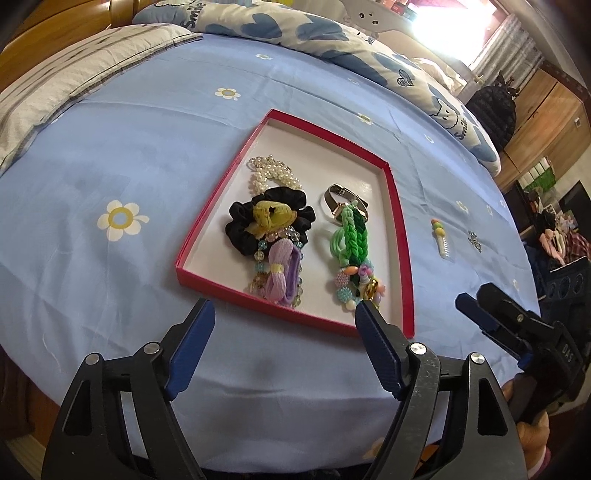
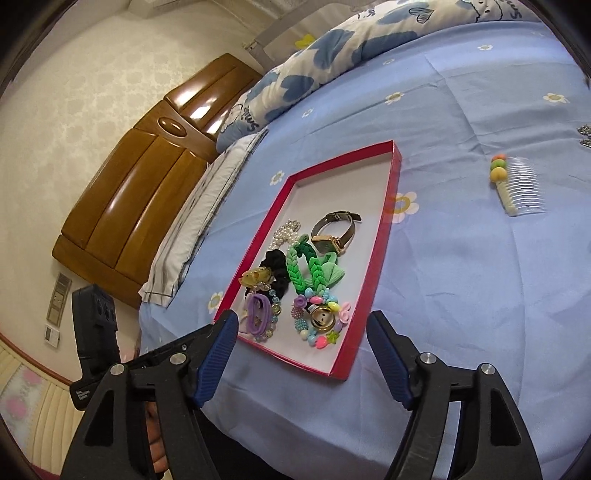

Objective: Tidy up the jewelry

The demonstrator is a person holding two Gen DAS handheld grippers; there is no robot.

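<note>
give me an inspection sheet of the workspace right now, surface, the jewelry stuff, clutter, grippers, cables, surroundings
Surface: blue flowered bedsheet, smooth.
Job's things: red tray holds pearl bracelet, black scrunchie, purple hair tie, green braided band, watch and beaded bracelet. Hair comb and a small sparkly piece lie on the sheet outside it.
Clutter: nothing seen.
Grippers: left gripper open, empty; right gripper open, empty.
Cables: nothing seen.
Surroundings: patterned quilt, pillow, wooden headboard.
</note>
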